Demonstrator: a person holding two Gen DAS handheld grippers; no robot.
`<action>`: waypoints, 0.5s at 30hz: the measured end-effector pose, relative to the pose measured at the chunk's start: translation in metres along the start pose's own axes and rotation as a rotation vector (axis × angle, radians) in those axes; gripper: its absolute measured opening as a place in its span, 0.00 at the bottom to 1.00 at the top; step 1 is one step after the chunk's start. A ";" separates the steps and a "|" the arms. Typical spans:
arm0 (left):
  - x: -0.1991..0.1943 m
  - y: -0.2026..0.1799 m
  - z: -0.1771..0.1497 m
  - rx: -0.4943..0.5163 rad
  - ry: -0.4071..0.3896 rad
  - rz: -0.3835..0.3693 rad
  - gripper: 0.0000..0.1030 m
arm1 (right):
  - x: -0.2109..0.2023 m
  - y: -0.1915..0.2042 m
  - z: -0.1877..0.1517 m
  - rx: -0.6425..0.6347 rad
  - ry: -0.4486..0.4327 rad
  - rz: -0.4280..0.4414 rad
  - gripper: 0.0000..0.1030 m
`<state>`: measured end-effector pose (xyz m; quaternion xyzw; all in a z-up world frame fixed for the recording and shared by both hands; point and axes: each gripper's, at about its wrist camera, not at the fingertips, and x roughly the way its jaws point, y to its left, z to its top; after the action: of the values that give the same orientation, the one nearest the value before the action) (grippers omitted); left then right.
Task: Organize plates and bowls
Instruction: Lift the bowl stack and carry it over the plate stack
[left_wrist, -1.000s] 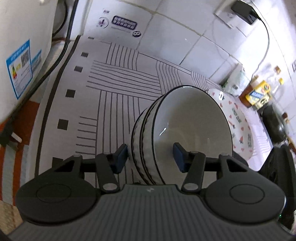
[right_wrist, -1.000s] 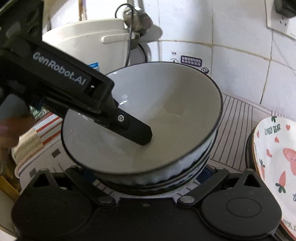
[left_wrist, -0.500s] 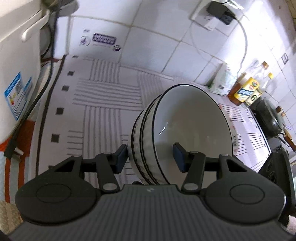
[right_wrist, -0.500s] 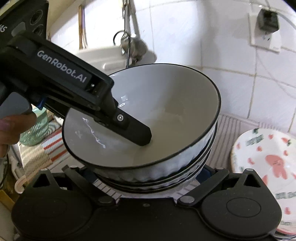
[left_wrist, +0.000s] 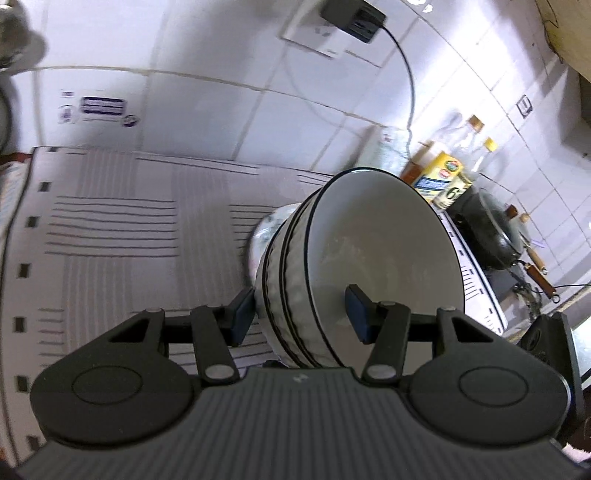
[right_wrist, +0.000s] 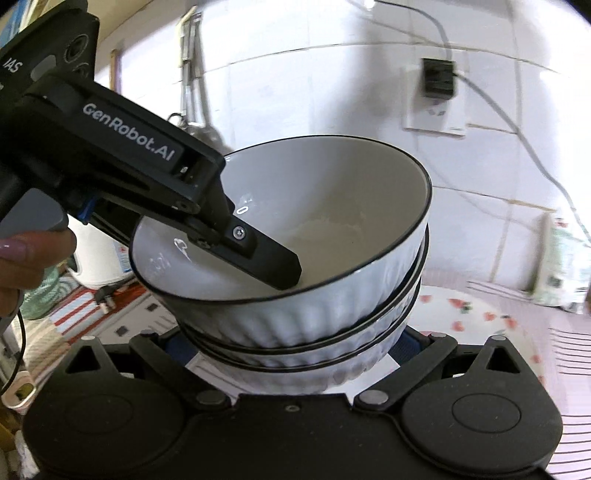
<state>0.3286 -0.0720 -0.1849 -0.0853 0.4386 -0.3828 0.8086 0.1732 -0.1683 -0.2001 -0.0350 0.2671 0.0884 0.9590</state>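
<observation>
A stack of three white ribbed bowls with black rims is held off the striped mat. My left gripper is shut on the stack's rim, one finger inside the top bowl and one outside. In the right wrist view the same stack of bowls sits between the jaws of my right gripper, which grip its base from both sides; the left gripper reaches into the top bowl. A white plate with strawberry print lies behind and below the stack; it also shows in the left wrist view.
A striped mat covers the counter. Oil and sauce bottles and a black wok stand at the right. A wall socket with a plug and cable is on the tiled wall. A white rice cooker stands at the left.
Both grippers have lifted the bowl stack up and carried it to the right, toward the strawberry plate. The grip on the stack has not changed.
</observation>
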 end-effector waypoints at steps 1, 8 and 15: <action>0.005 -0.004 0.002 0.000 0.003 -0.008 0.50 | -0.002 -0.005 0.000 0.001 0.000 -0.011 0.99; 0.042 -0.024 0.014 0.015 0.029 -0.043 0.50 | -0.001 -0.040 -0.002 0.006 0.006 -0.080 0.99; 0.076 -0.030 0.022 -0.005 0.057 -0.044 0.51 | -0.001 -0.068 -0.012 0.024 0.020 -0.110 0.99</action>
<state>0.3540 -0.1496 -0.2060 -0.0858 0.4605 -0.4019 0.7868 0.1793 -0.2365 -0.2090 -0.0390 0.2756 0.0321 0.9600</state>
